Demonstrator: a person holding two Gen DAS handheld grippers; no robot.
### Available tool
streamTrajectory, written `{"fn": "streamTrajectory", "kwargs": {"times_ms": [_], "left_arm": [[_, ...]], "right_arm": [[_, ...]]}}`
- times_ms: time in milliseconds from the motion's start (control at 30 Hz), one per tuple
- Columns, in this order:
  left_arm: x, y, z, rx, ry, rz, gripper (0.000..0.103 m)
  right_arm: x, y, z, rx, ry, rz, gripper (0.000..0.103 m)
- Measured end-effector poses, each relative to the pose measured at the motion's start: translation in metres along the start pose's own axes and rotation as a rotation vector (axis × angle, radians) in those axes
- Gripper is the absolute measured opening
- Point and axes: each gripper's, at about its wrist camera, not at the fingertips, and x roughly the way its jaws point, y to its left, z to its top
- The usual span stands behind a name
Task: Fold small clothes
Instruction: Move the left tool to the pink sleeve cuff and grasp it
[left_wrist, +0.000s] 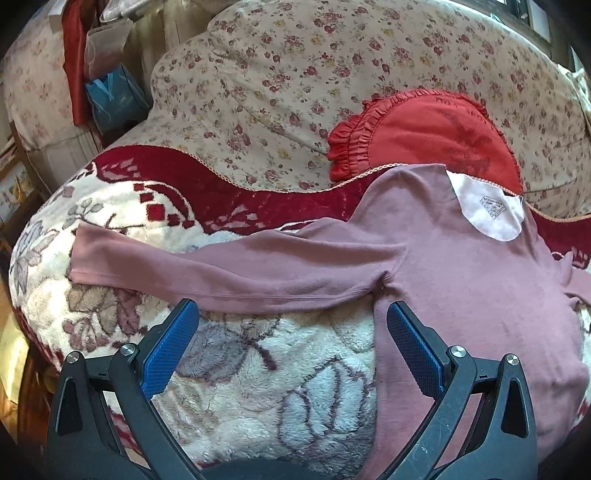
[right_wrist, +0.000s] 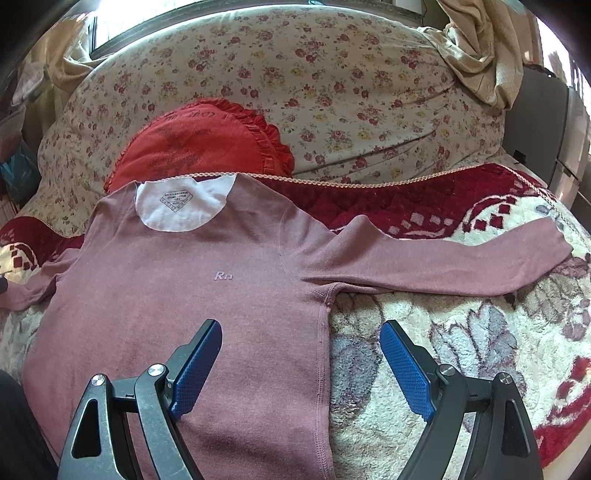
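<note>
Right wrist view: "Rn" logo (right_wrist: 223, 276) on flat pink shirt (right_wrist: 192, 302).

A fleecy cream-and-red floral blanket (right_wrist: 461, 350) covers the bed. On the blanket lies a mauve long-sleeved shirt (right_wrist: 184, 295), spread flat, collar touching a red frilled cushion (right_wrist: 199, 147).

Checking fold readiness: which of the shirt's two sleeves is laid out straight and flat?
The mauve long-sleeved shirt's sleeve on the person's right, fully extended across the fleecy floral blanket; the opposite sleeve looks bunched and runs out of frame.
</note>
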Motion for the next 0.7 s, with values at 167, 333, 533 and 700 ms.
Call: {"fn": "streamTrajectory", "kwargs": {"times_ms": [167,333,533,700], "left_arm": [[-0.001,0.003,0.001,-0.013,0.002,-0.008,0.102],[-0.002,0.003,0.001,-0.014,0.003,-0.008,0.102],[-0.006,0.026,0.005,-0.108,0.009,-0.116,0.102],[-0.006,0.094,0.012,-0.198,-0.014,-0.036,0.102]], "right_arm": [[0.0,0.003,0.0,-0.009,-0.007,0.014,0.086],[-0.004,0.013,-0.001,-0.044,-0.022,0.067,0.086],[-0.005,0.024,-0.002,-0.082,-0.029,0.099,0.086],[-0.004,0.024,-0.002,-0.084,-0.027,0.095,0.086]]}}
